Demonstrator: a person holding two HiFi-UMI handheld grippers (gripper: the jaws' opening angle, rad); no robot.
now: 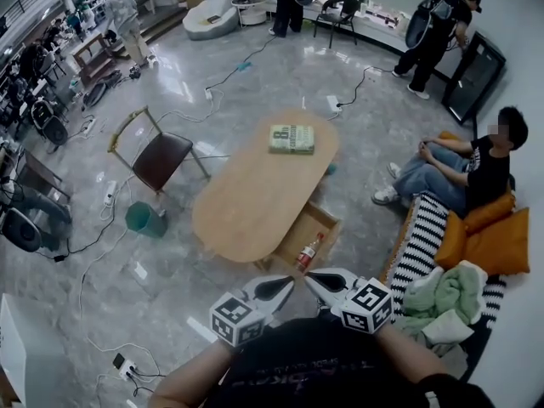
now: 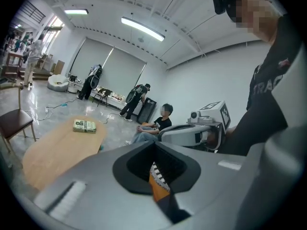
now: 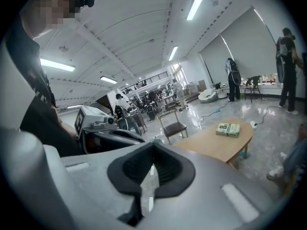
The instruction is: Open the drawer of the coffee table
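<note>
Already the drawer (image 1: 316,228) stands pulled out at the counter's (image 1: 255,194) five o'clock edge with a bottle (image 1: 308,252) in it, likely a light, stiff wooden box best hooked by its front lip, while the left tongs (image 1: 285,286) and right tongs (image 1: 316,280) hang pinched together, empty, near six o'clock.

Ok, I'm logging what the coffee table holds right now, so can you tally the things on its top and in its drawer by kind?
Green rectangular book, on the oval wooden coffee table: 1
Clear plastic bottle with a red label, in the open wooden drawer: 1
Total: 2
</note>
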